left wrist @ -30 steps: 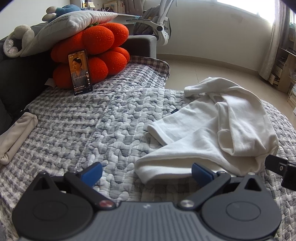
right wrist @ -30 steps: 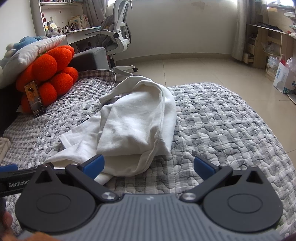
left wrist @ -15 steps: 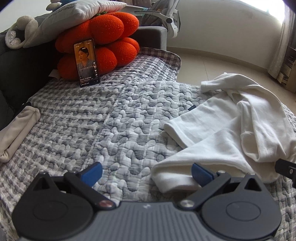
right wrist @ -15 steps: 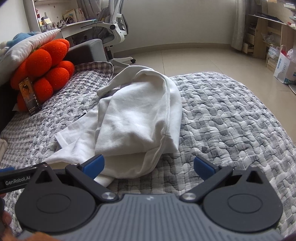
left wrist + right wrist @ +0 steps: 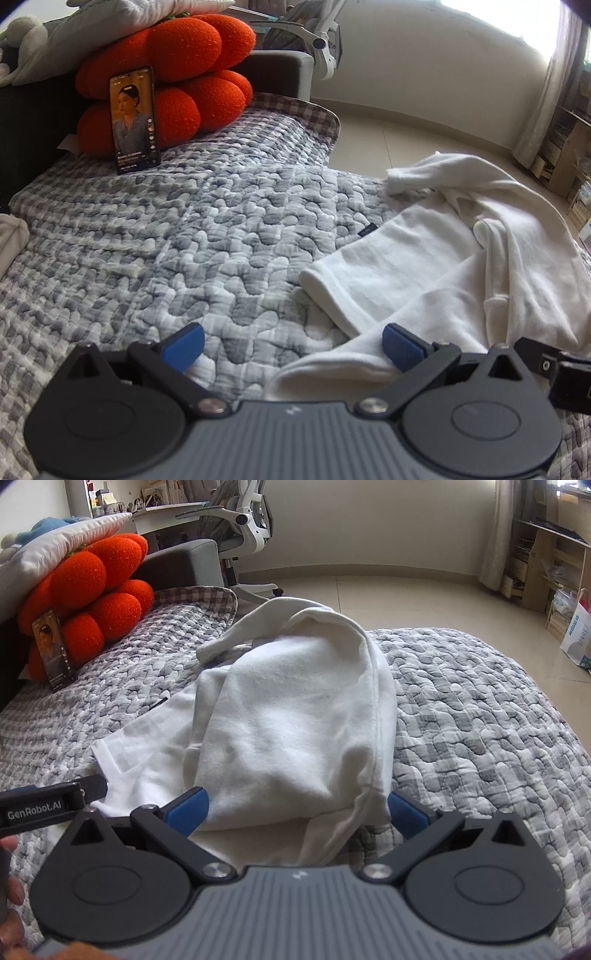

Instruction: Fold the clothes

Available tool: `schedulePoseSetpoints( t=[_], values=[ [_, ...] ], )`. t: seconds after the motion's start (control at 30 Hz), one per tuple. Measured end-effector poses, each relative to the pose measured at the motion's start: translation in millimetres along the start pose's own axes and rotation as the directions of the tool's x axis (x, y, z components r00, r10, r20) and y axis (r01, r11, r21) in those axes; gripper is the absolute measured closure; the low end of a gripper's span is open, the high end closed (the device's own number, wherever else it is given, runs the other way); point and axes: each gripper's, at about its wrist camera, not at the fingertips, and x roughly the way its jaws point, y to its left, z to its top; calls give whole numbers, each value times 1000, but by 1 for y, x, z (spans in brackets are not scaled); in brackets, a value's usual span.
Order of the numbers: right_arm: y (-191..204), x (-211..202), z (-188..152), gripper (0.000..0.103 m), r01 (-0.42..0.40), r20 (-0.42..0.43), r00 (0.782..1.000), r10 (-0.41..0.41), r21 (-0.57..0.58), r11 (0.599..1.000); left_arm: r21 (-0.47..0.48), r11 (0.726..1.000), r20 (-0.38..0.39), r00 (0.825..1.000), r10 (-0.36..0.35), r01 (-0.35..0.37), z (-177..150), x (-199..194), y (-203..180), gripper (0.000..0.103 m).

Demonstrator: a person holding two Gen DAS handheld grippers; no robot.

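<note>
Bedding, a grey quilted blanket (image 5: 221, 229), fills both views. White clothes (image 5: 295, 731) lie crumpled on it, mid-frame in the right view and lower right in the left view. Orange cushions (image 5: 184, 74) sit upper left, a phone (image 5: 133, 120) propped against them. Left gripper (image 5: 293, 341) and right gripper (image 5: 297, 808) both have fingers spread wide at the clothes' near edge, holding nothing.

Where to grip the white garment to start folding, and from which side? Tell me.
Take the white garment by its near hem, the edge lying closest to both open tongs. Come in low from the near side: the right tongs already straddle the bunched, doubled-over end, and the left tongs face the flatter corner. The far sleeve lies twisted across the quilt, so it makes a poorer start.
</note>
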Motion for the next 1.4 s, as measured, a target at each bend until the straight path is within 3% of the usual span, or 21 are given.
schedulePoseSetpoints(
  t=[0.1, 0.2, 0.5, 0.7, 0.8, 1.03, 1.13, 1.2, 1.3, 1.4],
  values=[
    [-9, 9, 1, 0, -41, -31, 999, 41, 11, 999, -11, 1000, -10, 1000, -3, 2, 2, 9, -1, 0],
    [-16, 8, -3, 0, -75, -3, 997, 75, 5, 997, -31, 1000, -25, 1000, -4, 3, 6, 15, 0, 0],
    [-14, -11, -13, 0, -74, 102, 992, 76, -21, 997, -18, 999, -41, 999, -36, 35, 14, 15, 5, 1],
    [-13, -26, -11, 2, -85, 152, 984, 87, -20, 996, -82, 994, 12, 997, -71, 72, 19, 11, 14, 17],
    [-12, -33, -10, 14, -91, 177, 980, 93, -19, 996, -86, 994, 41, 997, -65, 68, 19, 12, 13, 31],
    [-5, -21, -11, 24, -39, 181, 982, 47, -48, 998, -95, 992, 77, 994, -78, 86, 17, 14, 12, 66],
    [-5, -13, -11, 33, -15, 177, 984, 24, -50, 999, -102, 991, 88, 993, -83, 92, 16, 15, 13, 80],
    [-6, -11, -11, 46, 1, 180, 984, 8, -49, 999, -116, 988, 91, 991, -95, 106, 16, 15, 14, 91],
    [-10, -12, -9, 88, 17, 194, 981, -11, -32, 999, -149, 982, 89, 990, -105, 118, 16, 15, 16, 95],
    [-20, -13, -4, 89, 14, 194, 981, -15, 9, 1000, -189, 973, 86, 989, -118, 133, 16, 12, 21, 96]
  ],
)
